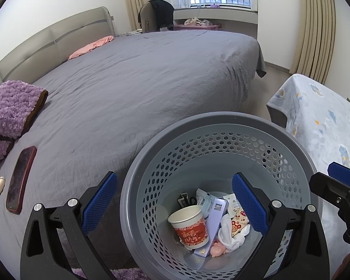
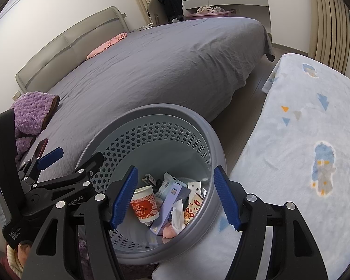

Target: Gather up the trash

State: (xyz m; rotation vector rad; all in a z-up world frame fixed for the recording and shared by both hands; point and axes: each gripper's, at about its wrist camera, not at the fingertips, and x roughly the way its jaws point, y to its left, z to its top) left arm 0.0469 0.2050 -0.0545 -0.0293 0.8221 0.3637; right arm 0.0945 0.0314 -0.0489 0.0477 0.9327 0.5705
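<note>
A grey perforated waste bin [image 1: 221, 120] [image 2: 151, 109] stands on the floor between the bed and a blanket-covered surface. Inside lie a red-printed paper cup [image 1: 190, 226] [image 2: 144, 206], a pale purple box [image 1: 213, 224] [image 2: 170, 207], a crumpled white tissue [image 1: 229, 233] [image 2: 177, 217], a pink lump [image 1: 218, 249] and snack packets [image 2: 192, 204]. My left gripper [image 1: 175, 204] [image 2: 74, 156] hovers open over the bin's near-left rim with nothing between its pads. My right gripper [image 2: 175, 199] [image 1: 331, 178] hangs open above the bin's near side, also empty.
A large bed with a grey sheet [image 1: 140, 88] fills the left. On its near edge lie a phone in a red case [image 1: 21, 179], a small white oval item [image 1: 0, 185] and a purple fleece garment [image 1: 11, 107]. A light blue patterned blanket [image 2: 303, 140] covers the surface at right.
</note>
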